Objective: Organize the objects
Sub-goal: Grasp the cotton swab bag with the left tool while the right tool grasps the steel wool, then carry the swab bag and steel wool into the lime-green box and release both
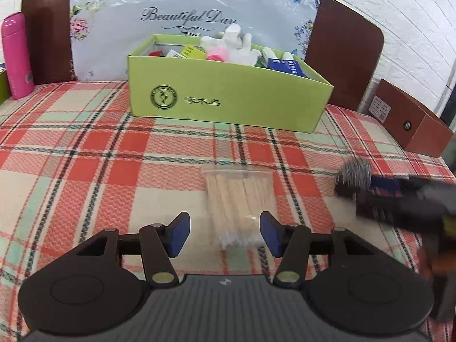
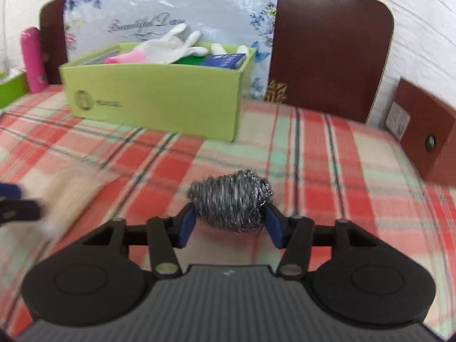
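Observation:
A clear bag of wooden sticks (image 1: 238, 199) lies on the plaid cloth, its near end between the pads of my open left gripper (image 1: 225, 235). My right gripper (image 2: 230, 222) is shut on a steel wool scrubber (image 2: 230, 199) and holds it above the cloth. It also shows blurred at the right of the left wrist view (image 1: 354, 175). A green open box (image 1: 228, 97) stands at the back, also in the right wrist view (image 2: 154, 97). It holds white gloves (image 1: 230, 45), a blue packet (image 1: 286, 67) and other items.
A pink bottle (image 1: 15, 57) stands at the back left, next to a green container (image 2: 11, 88). A brown box (image 1: 410, 119) sits at the right edge. A brown headboard (image 2: 327, 51) and floral sheet (image 1: 182, 5) back the scene.

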